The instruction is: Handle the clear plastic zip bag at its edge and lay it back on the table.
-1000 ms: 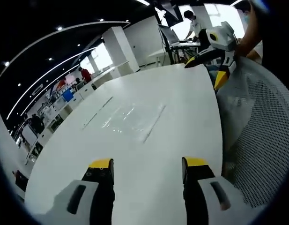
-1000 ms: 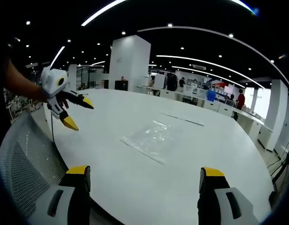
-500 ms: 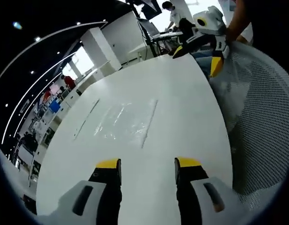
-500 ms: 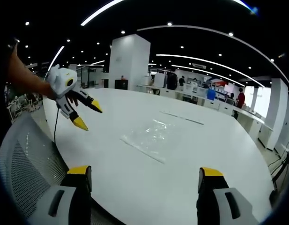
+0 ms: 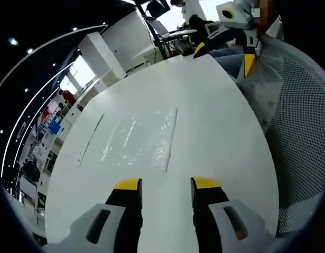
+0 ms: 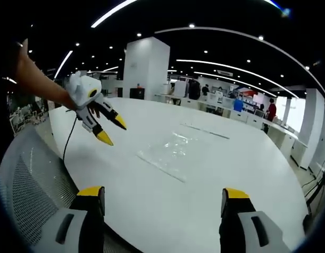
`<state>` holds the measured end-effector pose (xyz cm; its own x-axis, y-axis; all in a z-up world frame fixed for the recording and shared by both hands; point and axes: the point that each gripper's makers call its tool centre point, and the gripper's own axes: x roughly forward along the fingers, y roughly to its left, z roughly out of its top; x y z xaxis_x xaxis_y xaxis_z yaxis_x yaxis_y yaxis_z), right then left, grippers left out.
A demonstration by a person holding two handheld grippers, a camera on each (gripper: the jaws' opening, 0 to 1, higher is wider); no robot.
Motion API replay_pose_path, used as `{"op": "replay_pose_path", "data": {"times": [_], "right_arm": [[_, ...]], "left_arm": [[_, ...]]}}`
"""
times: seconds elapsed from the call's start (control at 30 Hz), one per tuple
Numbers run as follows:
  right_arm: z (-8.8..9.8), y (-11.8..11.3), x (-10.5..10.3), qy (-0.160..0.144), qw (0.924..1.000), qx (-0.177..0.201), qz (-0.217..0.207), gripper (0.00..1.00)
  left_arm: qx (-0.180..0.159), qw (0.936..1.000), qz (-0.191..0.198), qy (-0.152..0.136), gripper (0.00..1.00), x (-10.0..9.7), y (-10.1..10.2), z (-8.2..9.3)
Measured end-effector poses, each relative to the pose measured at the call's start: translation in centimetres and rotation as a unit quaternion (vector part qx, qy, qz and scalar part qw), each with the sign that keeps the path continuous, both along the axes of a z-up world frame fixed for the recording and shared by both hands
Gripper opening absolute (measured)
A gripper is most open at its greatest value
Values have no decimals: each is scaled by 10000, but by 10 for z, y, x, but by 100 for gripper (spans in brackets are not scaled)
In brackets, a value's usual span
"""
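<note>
Risk lay mostly in the material: a thin, slippery film resting flat on a smooth white table (image 5: 215,121), easy to push ahead instead of lifting, or to pinch with too little edge and let slide out. Could also have been missed outright, being nearly invisible except for glints and creases. A pull from one corner would likely have folded or twisted it, spoiling a flat lay-down afterward.

Clear bag (image 5: 138,139) seen flat on the table, ahead of the left gripper (image 5: 165,185) and untouched; also visible near the table's middle from the right gripper view (image 6: 167,155). Long axis judged to run away from the left gripper, roughly in line with its jaws, with a straight stiffened edge, probably the zip strip, along the side toward the right of the left gripper view. Near short end pointed toward that gripper's tips.

Left gripper held above the table with jaws parted, a moderate gap, nothing between them. Right gripper (image 6: 162,192) spread wide and empty, near the table's rim beside a mesh chair (image 6: 30,179), well apart from the bag.
</note>
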<state>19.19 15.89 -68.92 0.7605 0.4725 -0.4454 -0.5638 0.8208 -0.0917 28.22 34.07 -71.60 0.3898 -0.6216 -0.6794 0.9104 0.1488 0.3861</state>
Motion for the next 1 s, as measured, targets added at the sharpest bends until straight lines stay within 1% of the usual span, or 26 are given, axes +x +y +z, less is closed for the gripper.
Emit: {"op": "replay_pose_path", "data": {"times": [0.2, 0.47, 0.6, 0.67, 0.9, 1.0], "right_arm": [[-1, 0, 0, 21, 10000, -13, -2, 91], [-2, -1, -1, 55, 10000, -16, -26, 90], [-3, -2, -1, 72, 10000, -27, -32, 89], [-3, -2, -1, 74, 10000, -32, -30, 89], [-5, -2, -1, 136, 9999, -52, -12, 87], [-4, -2, -1, 131, 9999, -52, -27, 86]], "left_arm": [[178, 9996, -170, 126, 31, 6, -6, -8], [332, 9985, -361, 237, 29, 16, -17, -16], [441, 9975, -466, 300, 28, 21, -21, -24], [462, 9973, -477, 324, 28, 24, -22, -26], [524, 9956, -513, 576, 27, 29, -27, -36], [528, 9953, -497, 635, 26, 33, -28, -38]]}}
